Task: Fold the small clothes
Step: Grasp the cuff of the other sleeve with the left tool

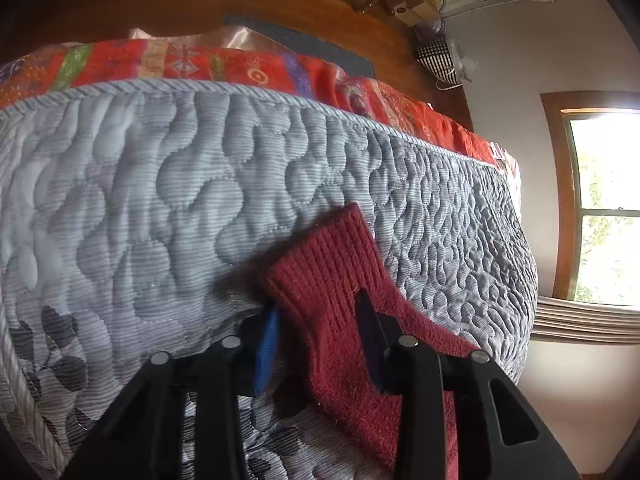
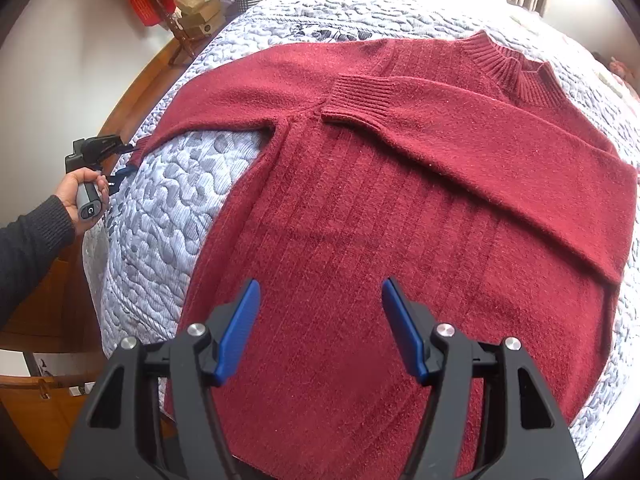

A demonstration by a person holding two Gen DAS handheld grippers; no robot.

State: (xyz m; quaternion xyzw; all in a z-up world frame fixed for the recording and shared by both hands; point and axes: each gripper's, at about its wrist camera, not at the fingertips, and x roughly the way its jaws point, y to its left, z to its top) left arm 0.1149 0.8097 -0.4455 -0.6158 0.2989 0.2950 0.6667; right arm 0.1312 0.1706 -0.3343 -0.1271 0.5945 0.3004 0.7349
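Fingers (image 2: pixel 240 328) of the right gripper (image 2: pixel 320 328) spread wide, gripping nothing; left gripper (image 1: pixel 320 336) straddles a ribbed cuff (image 1: pixel 320 256).

Dark red ribbed-knit sweater (image 2: pixel 380 220) lies flat on the pale blue quilted bedspread (image 2: pixel 168 208), its body directly under and ahead of the right fingers, mock collar at the far end. One sleeve is folded across the chest, its cuff ahead of the left-hand finger. The other sleeve stretches out sideways to the bed's edge, where its cuff sits between the left gripper's blue pads (image 1: pixel 268 348) (gap visible, jaws apart, not clamped). A hand (image 2: pixel 82 196) in a dark grey sleeve holds that gripper's handle.
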